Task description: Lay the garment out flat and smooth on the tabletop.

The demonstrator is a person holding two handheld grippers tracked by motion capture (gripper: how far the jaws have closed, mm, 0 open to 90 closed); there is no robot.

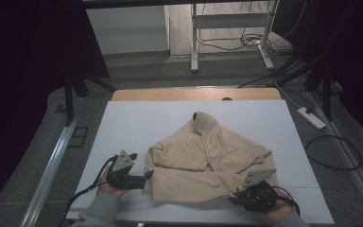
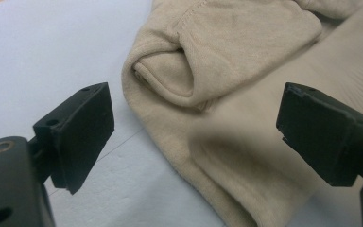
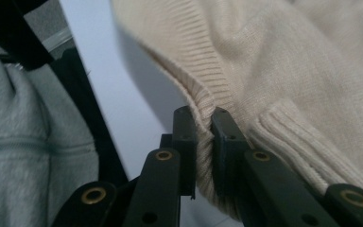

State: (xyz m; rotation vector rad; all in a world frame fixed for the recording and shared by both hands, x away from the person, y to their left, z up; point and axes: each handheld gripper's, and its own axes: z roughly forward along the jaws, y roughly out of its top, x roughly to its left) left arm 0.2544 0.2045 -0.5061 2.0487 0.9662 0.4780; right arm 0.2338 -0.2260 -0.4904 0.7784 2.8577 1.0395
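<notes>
The right claw (image 3: pixel 203 127) is clamped on the ribbed hem of the beige sweater (image 1: pixel 203 156), pinching a fold of knit at the garment's near right corner. The left claw (image 2: pixel 196 137) stands wide open, empty, with the sweater's near left edge and a folded-in sleeve (image 2: pixel 227 61) lying between and just beyond its jaws. The sweater lies flat on the white counter (image 1: pixel 137 118), collar pointing away from the person, hem nearest. Judging from this, the left claw likely needs to close on the hem corner directly ahead.
</notes>
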